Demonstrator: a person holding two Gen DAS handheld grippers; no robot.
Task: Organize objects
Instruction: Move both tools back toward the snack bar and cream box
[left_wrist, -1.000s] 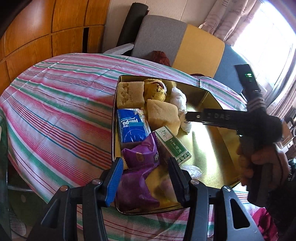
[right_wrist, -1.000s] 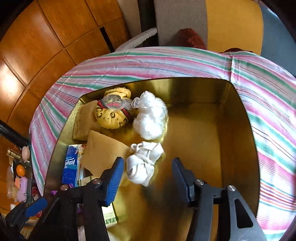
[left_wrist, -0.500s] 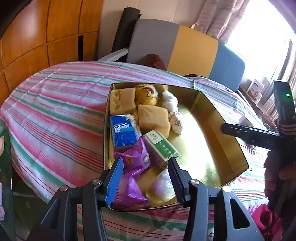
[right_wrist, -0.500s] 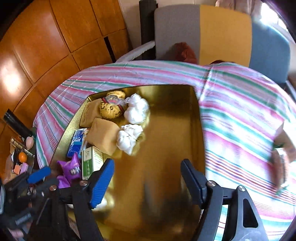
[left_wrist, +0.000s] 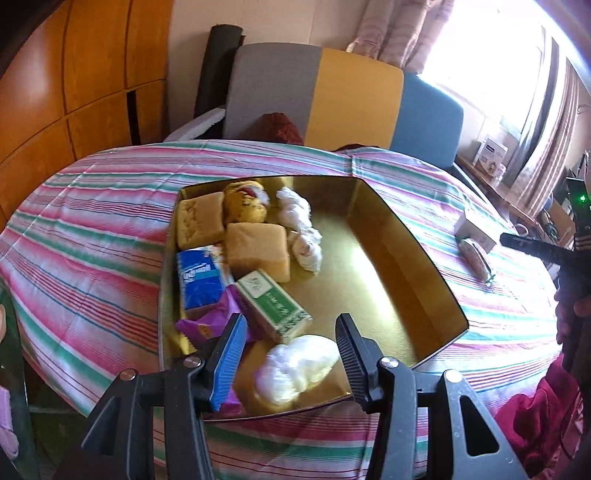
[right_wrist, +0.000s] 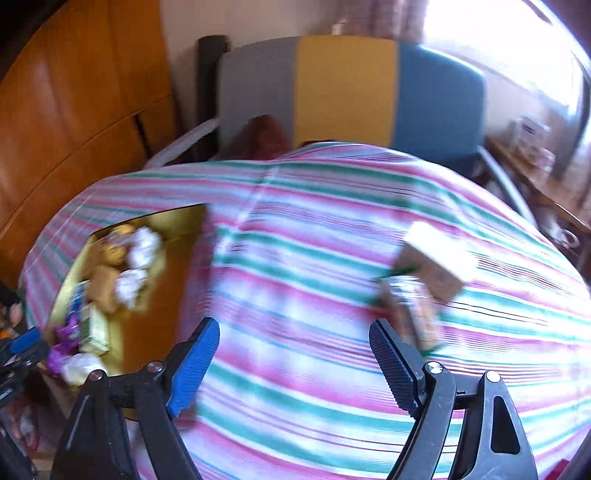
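A gold tray (left_wrist: 406, 236) on the striped tablecloth holds two sponge cakes (left_wrist: 258, 247), a muffin (left_wrist: 245, 205), white wrapped bundles (left_wrist: 299, 236), a blue tissue pack (left_wrist: 199, 280), a green-and-white box (left_wrist: 273, 304), a purple snack bag (left_wrist: 199, 328) and a white plastic-wrapped lump (left_wrist: 295, 369). My left gripper (left_wrist: 290, 354) hovers open above the tray's near end, the white lump below its gap. My right gripper (right_wrist: 295, 365) is over bare cloth right of the tray (right_wrist: 177, 221), jaws opening, nothing between them. A small box (right_wrist: 439, 266) and a packet (right_wrist: 413, 314) lie ahead on its right.
A chair (left_wrist: 332, 96) with a grey, yellow and blue back stands behind the table. Wooden panels (left_wrist: 74, 92) line the left wall. A hand (left_wrist: 569, 314) holds the right gripper at the table's right edge, with a red cloth (left_wrist: 539, 413) below it.
The right gripper left the tray and swung right over the tablecloth, its jaws spreading; the white bundle stayed in the tray. The left gripper drew back and rose slightly.
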